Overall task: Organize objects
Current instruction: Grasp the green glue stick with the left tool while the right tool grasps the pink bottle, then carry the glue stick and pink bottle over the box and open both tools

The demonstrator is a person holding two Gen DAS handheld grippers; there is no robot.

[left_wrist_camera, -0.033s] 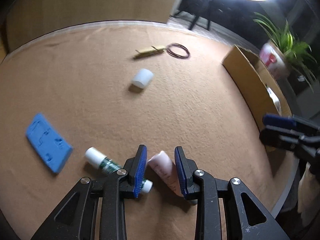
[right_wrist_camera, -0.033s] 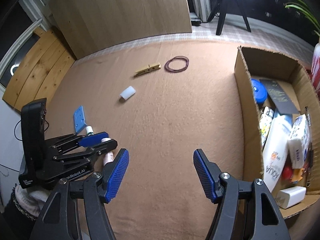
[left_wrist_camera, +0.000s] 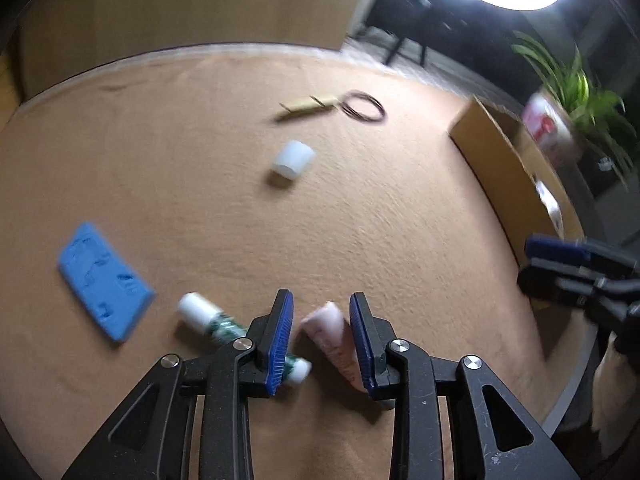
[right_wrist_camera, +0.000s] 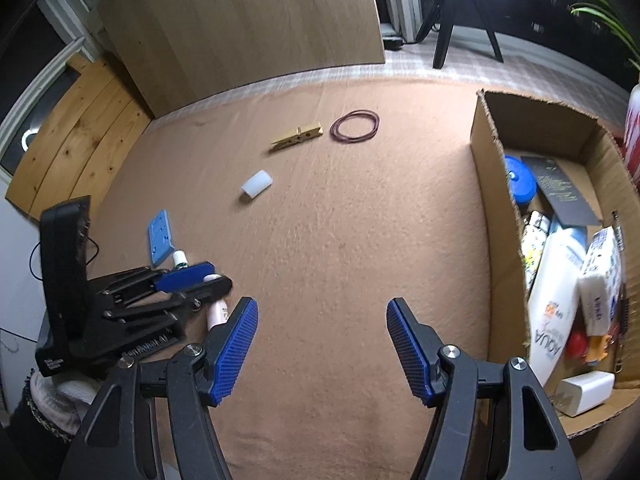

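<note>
Cardboard box contents show only past the open right fingers; left fingers grip pink tube.

To the right of your right hand-held gripper, inside the cardboard box, you can read "AQUA" on the white bottle; other print is too small to read.
</note>
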